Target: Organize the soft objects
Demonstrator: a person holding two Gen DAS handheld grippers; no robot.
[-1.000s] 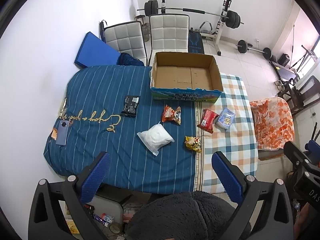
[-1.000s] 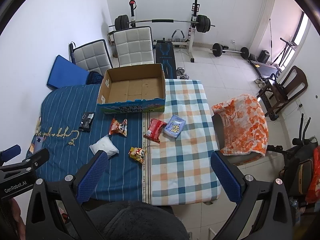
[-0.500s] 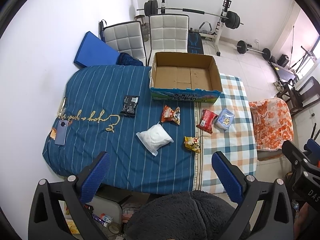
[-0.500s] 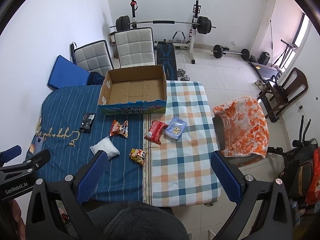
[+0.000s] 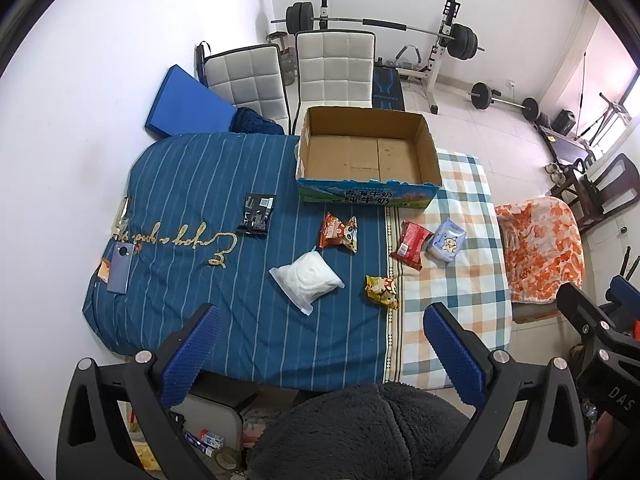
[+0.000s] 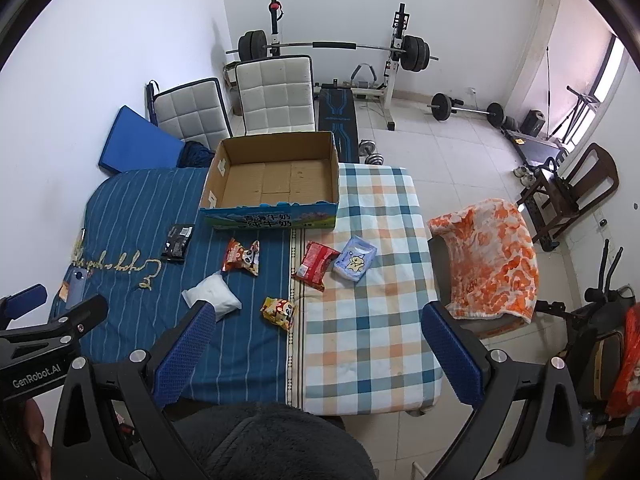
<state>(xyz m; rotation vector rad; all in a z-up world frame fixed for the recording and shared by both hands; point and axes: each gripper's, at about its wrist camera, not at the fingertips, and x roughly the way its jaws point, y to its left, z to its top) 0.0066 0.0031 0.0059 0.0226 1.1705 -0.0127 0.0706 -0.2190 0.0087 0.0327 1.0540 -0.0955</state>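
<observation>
An empty cardboard box [image 5: 368, 156] [image 6: 276, 178] stands at the far side of the cloth-covered table. In front of it lie a black packet [image 5: 257, 213], an orange snack bag [image 5: 339, 232], a white soft bag [image 5: 306, 280] [image 6: 214, 300], a yellow snack bag [image 5: 382, 292] [image 6: 279, 312], a red packet [image 5: 412, 244] [image 6: 316, 266] and a pale blue tissue pack [image 5: 447, 239] [image 6: 355, 258]. My left gripper [image 5: 320, 354] and my right gripper [image 6: 316, 354] are both open, empty and held high above the table's near edge.
A phone [image 5: 119, 266] lies at the table's left edge. An orange blanket covers a chair [image 6: 492, 256] to the right. Two white chairs [image 5: 332, 68] and a blue mat [image 5: 184, 104] stand behind the table. Weight equipment [image 6: 340, 52] lines the back wall.
Both views have shifted slightly, the grippers drifting a little. Nothing on the table has moved.
</observation>
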